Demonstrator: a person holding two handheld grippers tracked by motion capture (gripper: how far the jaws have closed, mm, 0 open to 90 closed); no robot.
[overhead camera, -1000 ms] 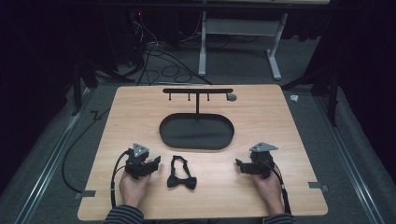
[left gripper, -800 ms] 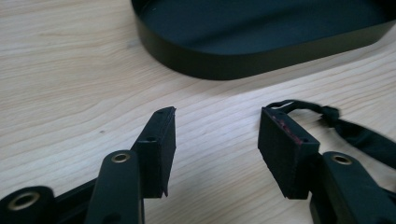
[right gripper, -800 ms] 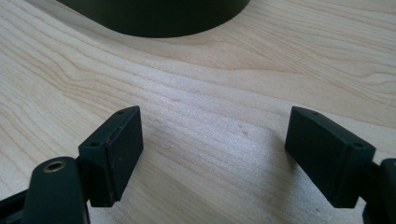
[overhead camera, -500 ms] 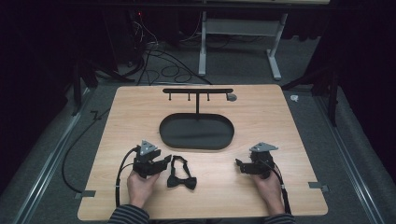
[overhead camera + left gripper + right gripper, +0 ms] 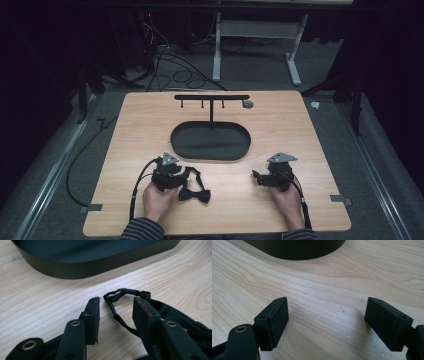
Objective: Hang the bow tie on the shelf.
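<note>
A pale wooden surface point(image 5: 125, 150) is seen from the high view, with a black oval tray point(image 5: 210, 142) near the middle of the frame. A thin post rises from the tray's far edge and carries a black crossbar point(image 5: 211, 98) with small pegs hanging from it.

In the lower left of the high view the left tongs point(image 5: 179, 175) are held in a hand point(image 5: 157, 201), and a black bow tie point(image 5: 195, 196) lies just to their right, its strap point(image 5: 192, 172) looping up toward the tray. In the left gripper view the left tongs point(image 5: 115, 312) are parted, and a loop of the strap point(image 5: 117, 296) lies on the wood between the two jaws; no contact between jaws and strap can be made out. The tray's dark wall point(image 5: 87, 262) runs across the top of that view.

In the lower right of the high view the right tongs point(image 5: 257, 178) are held in the other hand point(image 5: 287, 200), well apart from the bow tie. In the right gripper view the right tongs point(image 5: 325, 315) are spread wide over bare wood, and the tray's edge point(image 5: 297, 250) is seen at the top of the frame.
</note>
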